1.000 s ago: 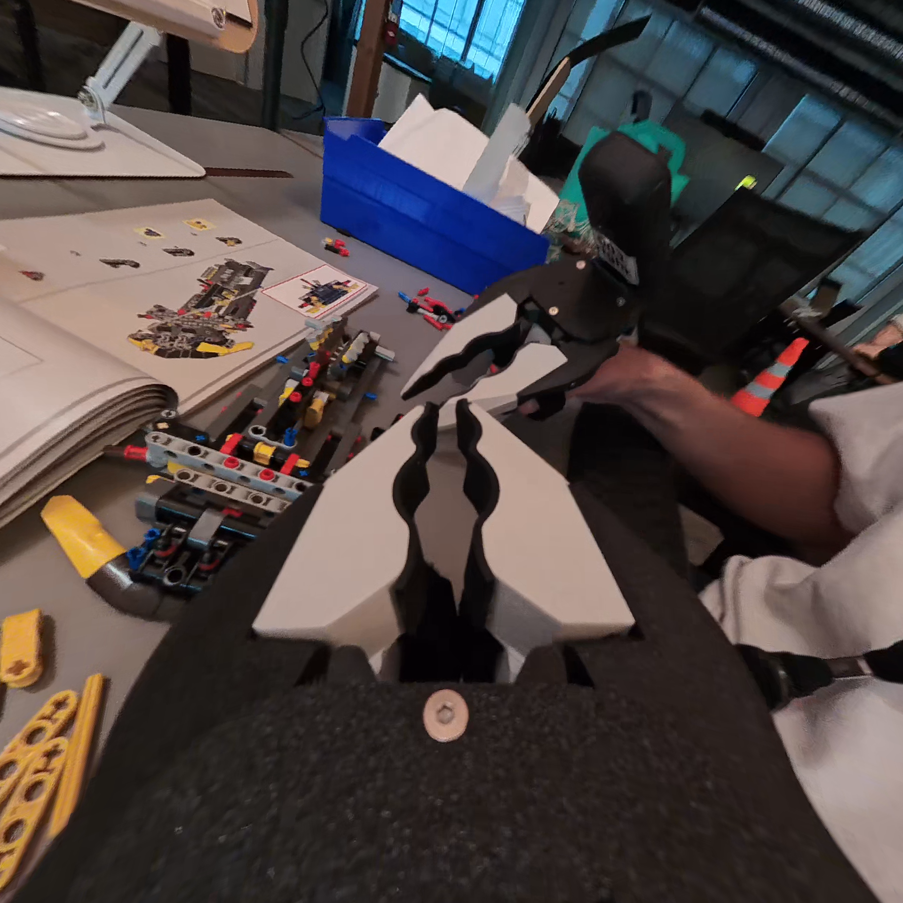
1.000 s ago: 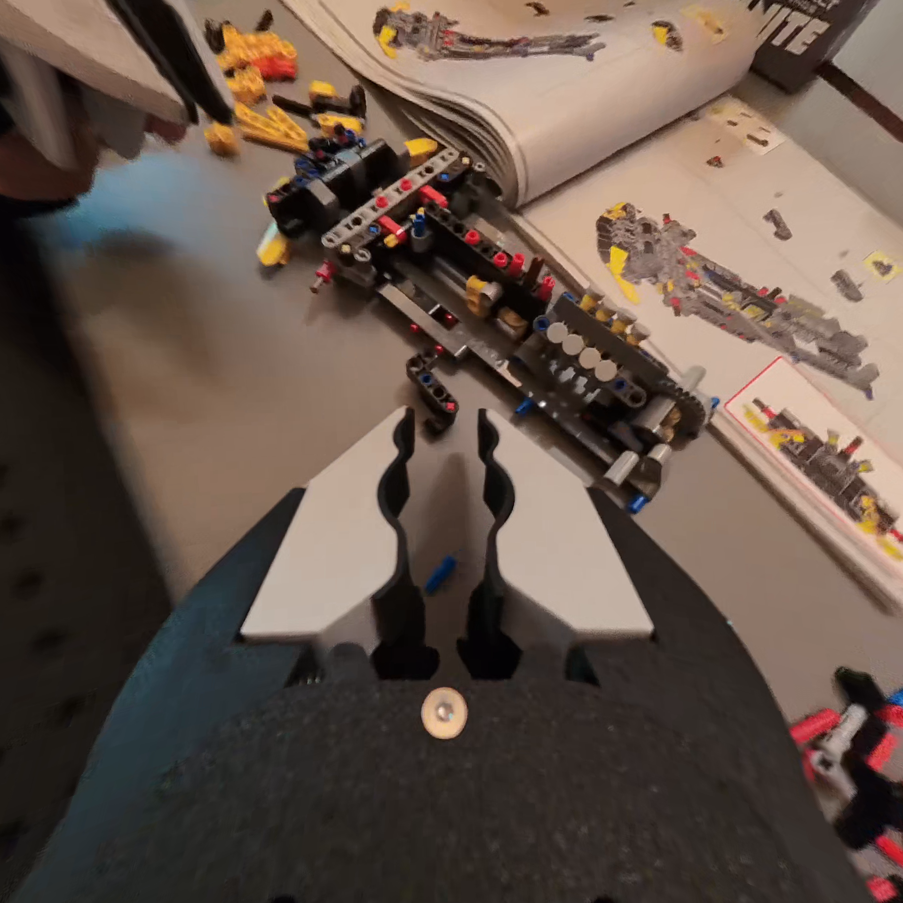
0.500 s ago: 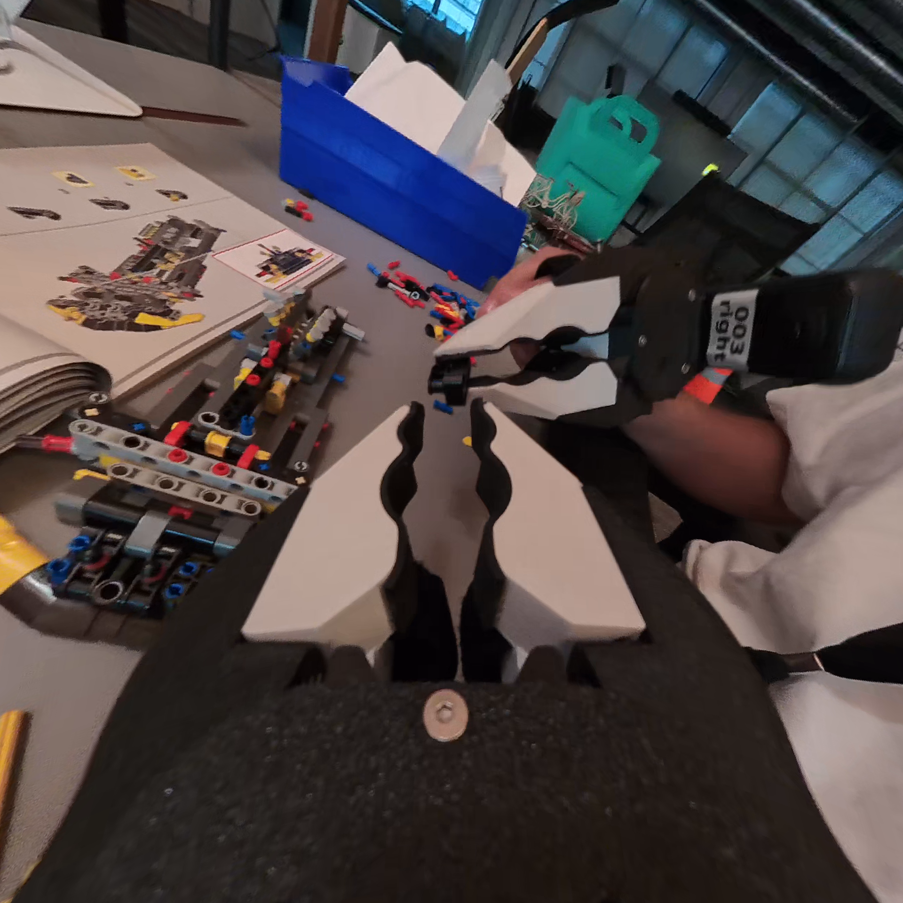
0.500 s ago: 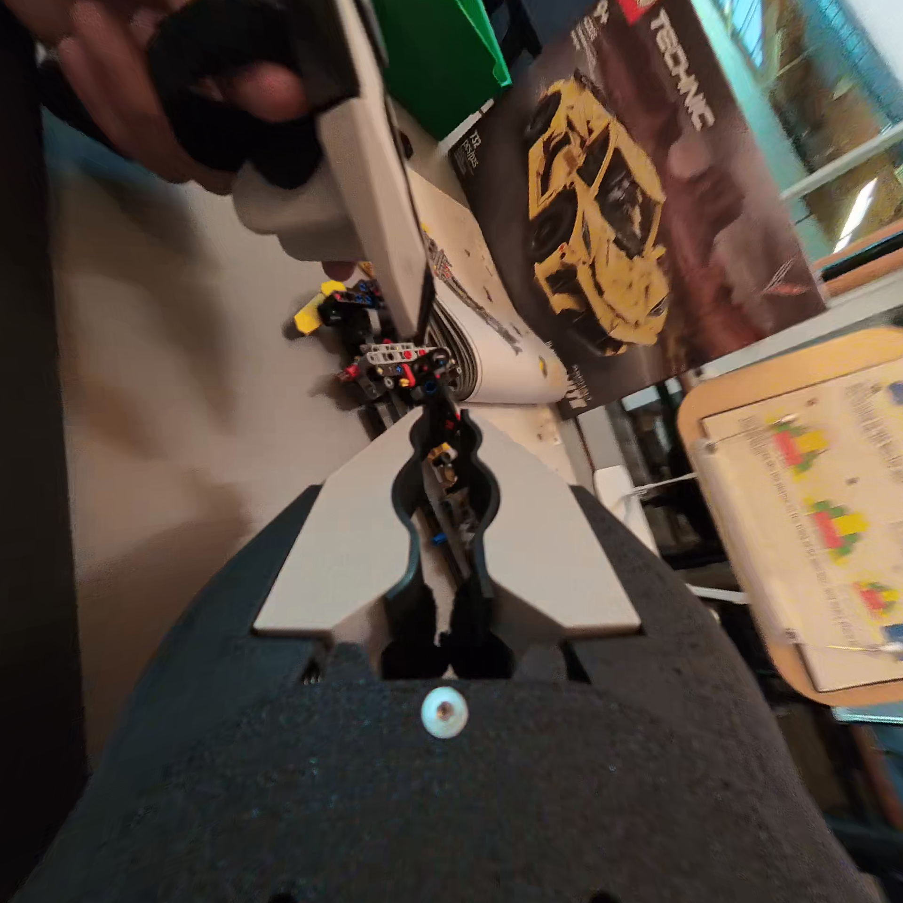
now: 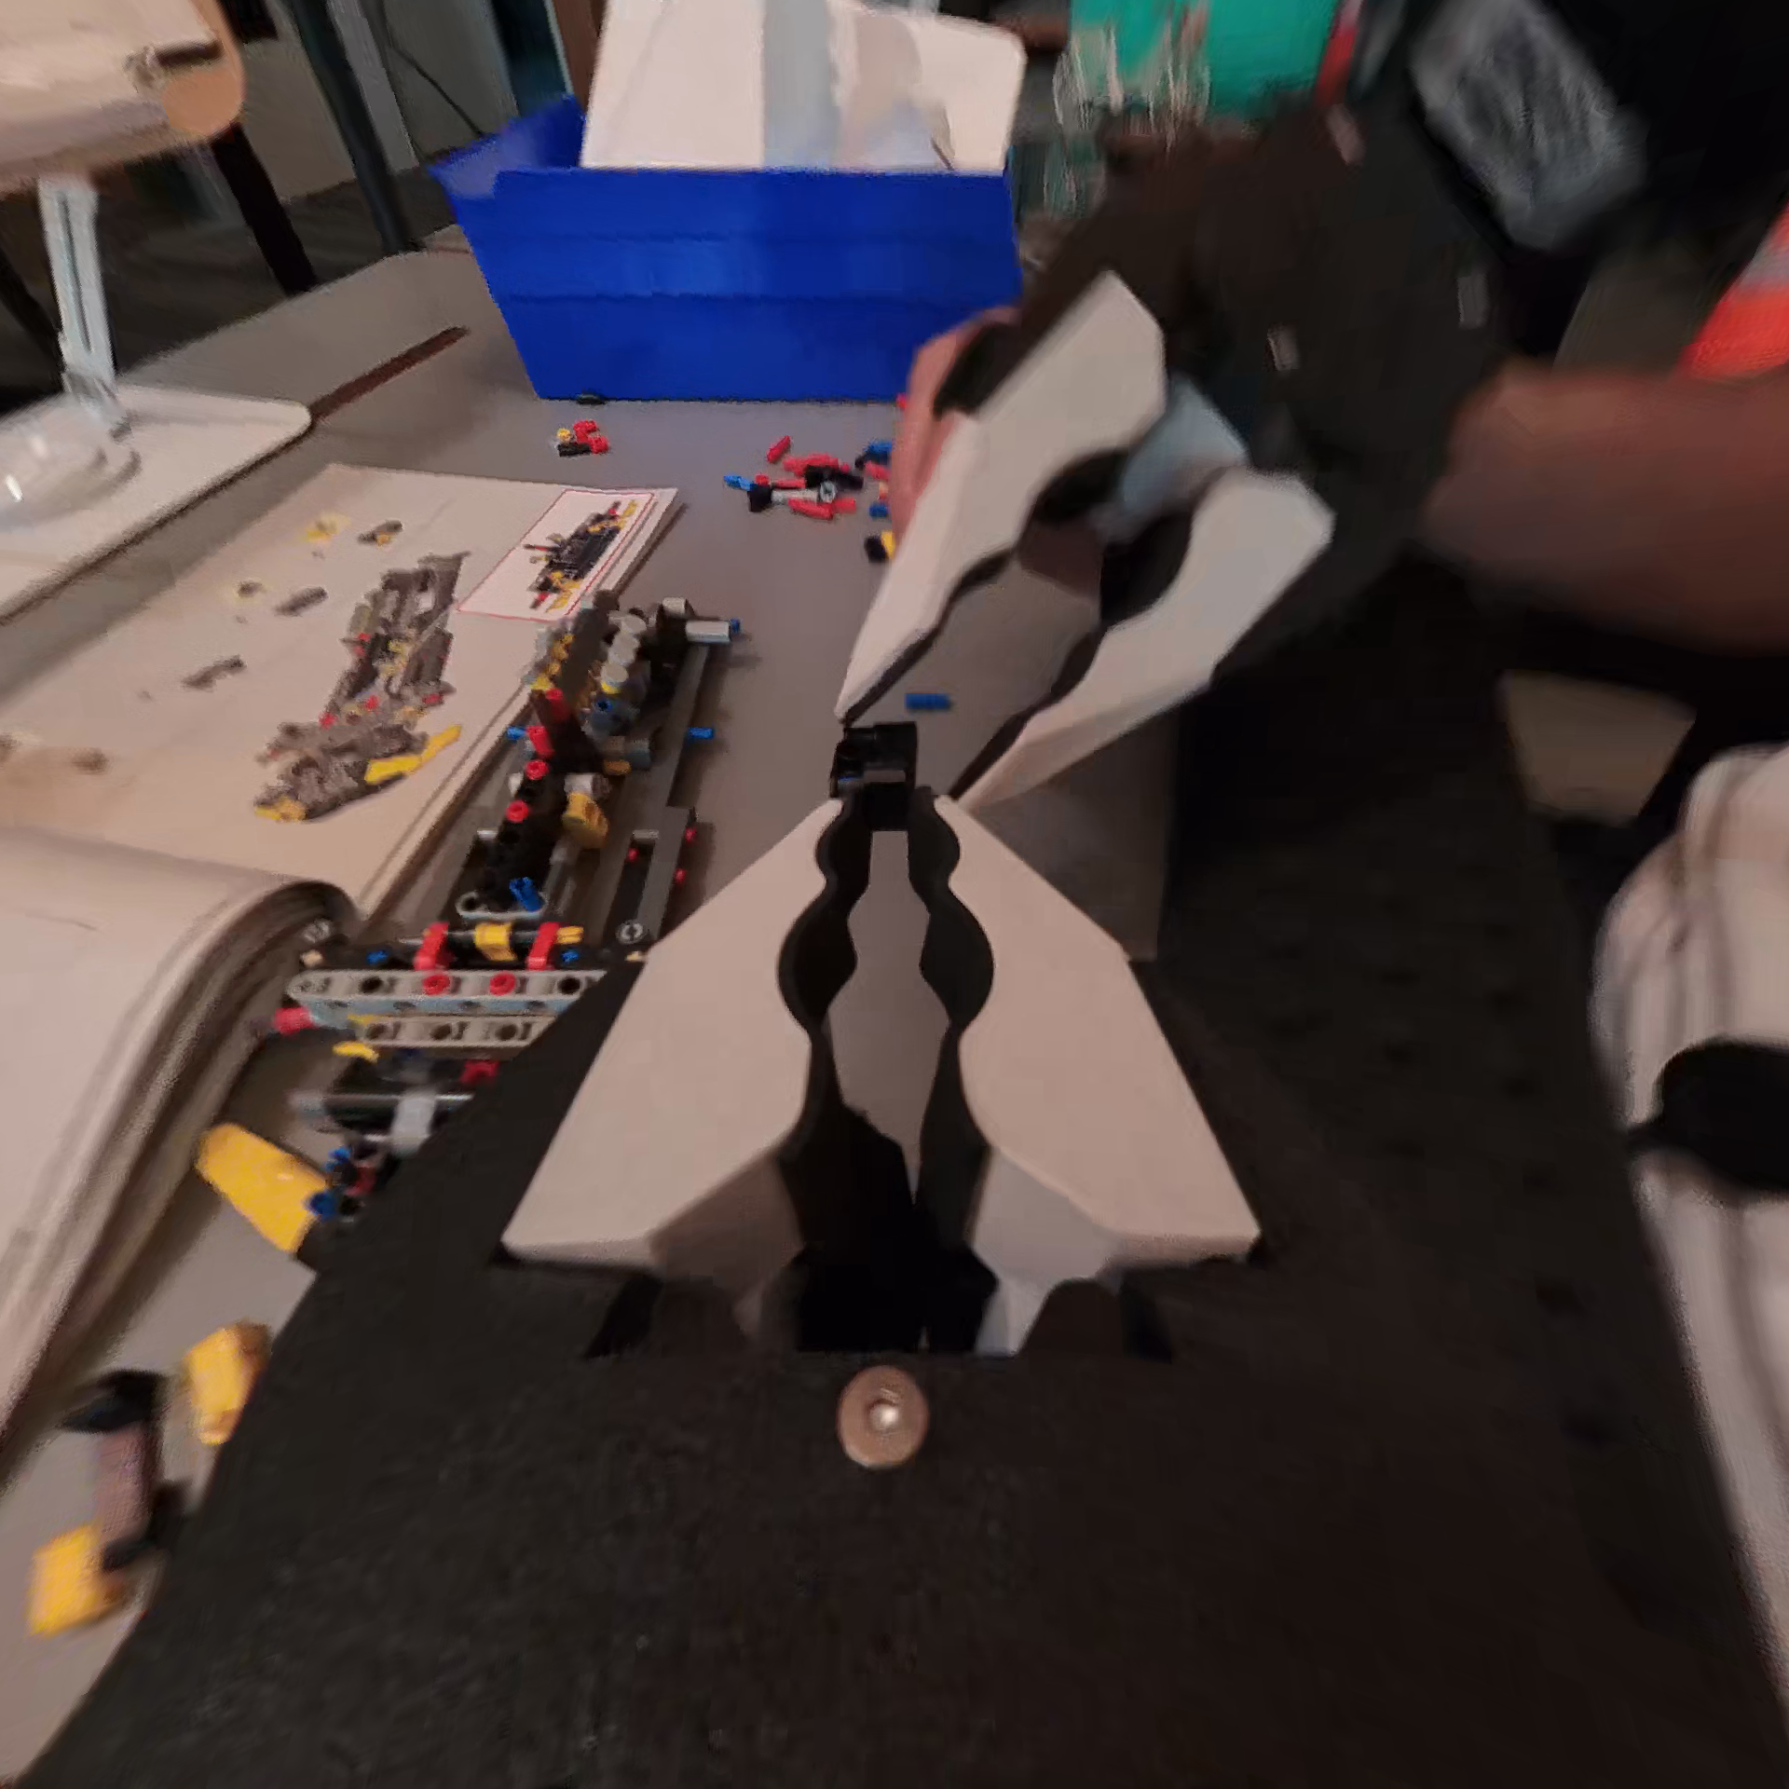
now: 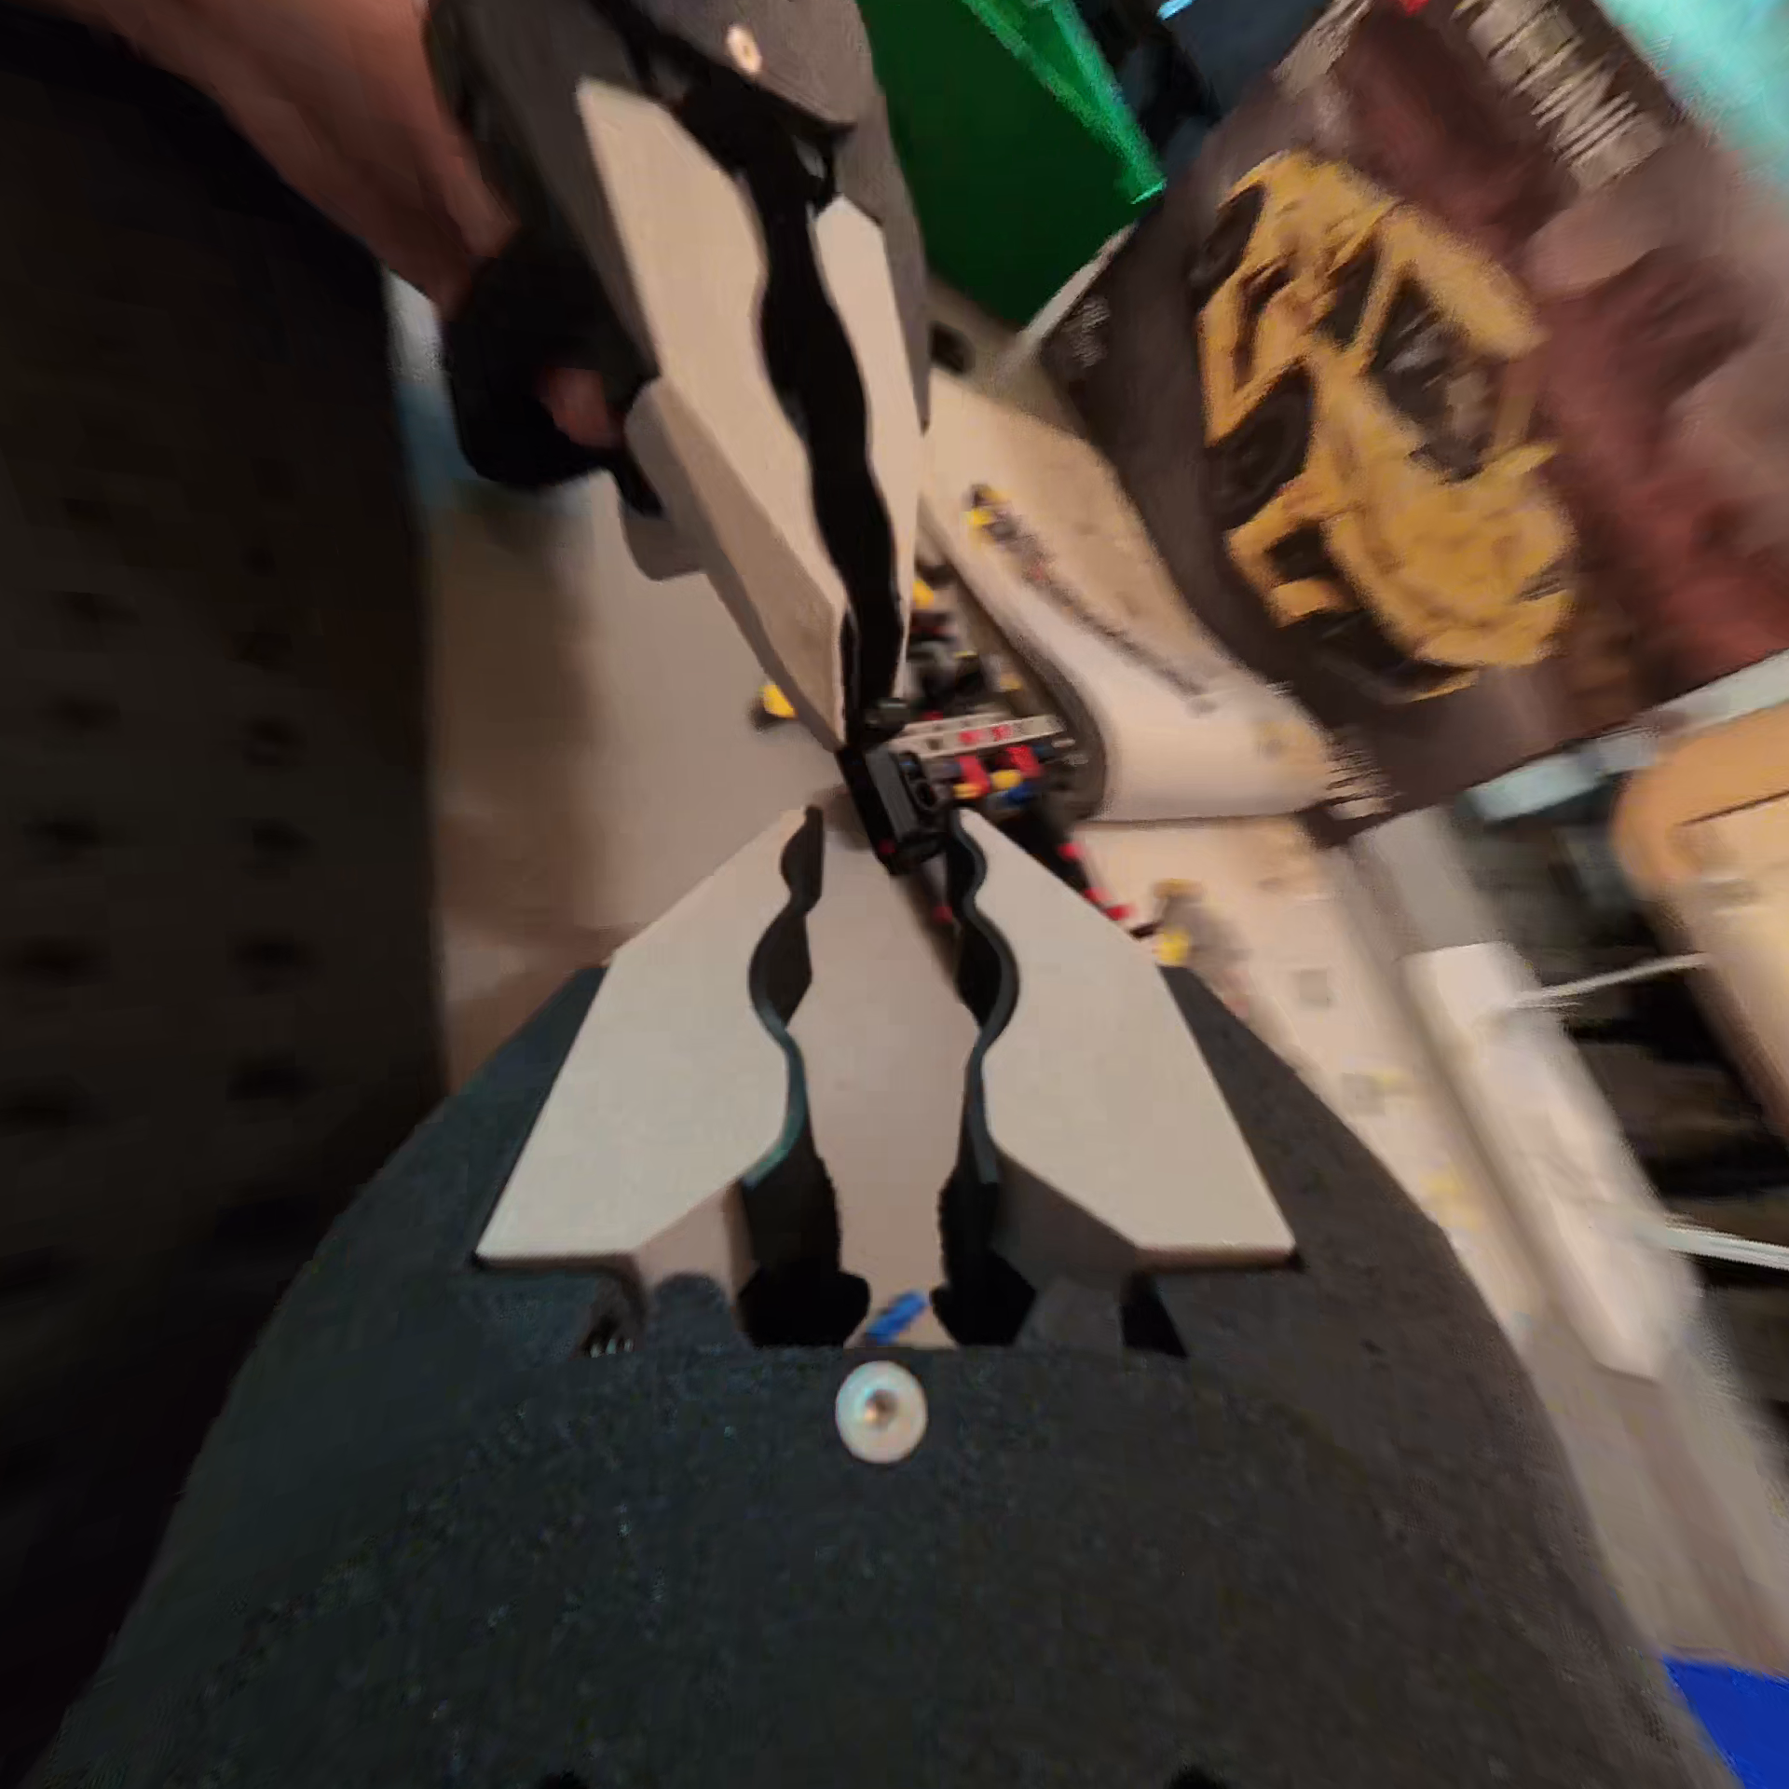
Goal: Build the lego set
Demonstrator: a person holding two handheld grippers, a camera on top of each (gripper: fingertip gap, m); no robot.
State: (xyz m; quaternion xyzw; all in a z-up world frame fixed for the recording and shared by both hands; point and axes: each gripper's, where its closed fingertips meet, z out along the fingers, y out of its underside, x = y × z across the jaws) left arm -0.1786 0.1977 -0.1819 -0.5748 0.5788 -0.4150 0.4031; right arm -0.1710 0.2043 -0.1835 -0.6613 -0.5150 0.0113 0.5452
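Two handheld grippers, one small piece between them.

- Left gripper: one. Jaws clenched on a small black lego piece, pinched at the very tips and held above the table edge. In the right wrist view this gripper reaches down from the top, one hand on its handle.
- Right gripper: one. Jaws released, a clear gap between them; the black piece sits at the mouth of that gap, near the inner tip of one finger. Contact with it cannot be told through the blur. In the left wrist view the same gripper comes in from the upper right, tips spread either side of the piece.
- Partly built lego chassis: one, long, black and grey with red, blue and yellow pins, lying on the grey table beside the booklet.
- Instruction booklet: one, open, left of the chassis.
- Blue bin: one, at the far edge, white paper inside.
- Loose red, blue and black pins: a scatter before the bin, too small to count.
- Yellow parts: at least three near the left edge, blurred.
- Set box: one, upright, showing a yellow car.
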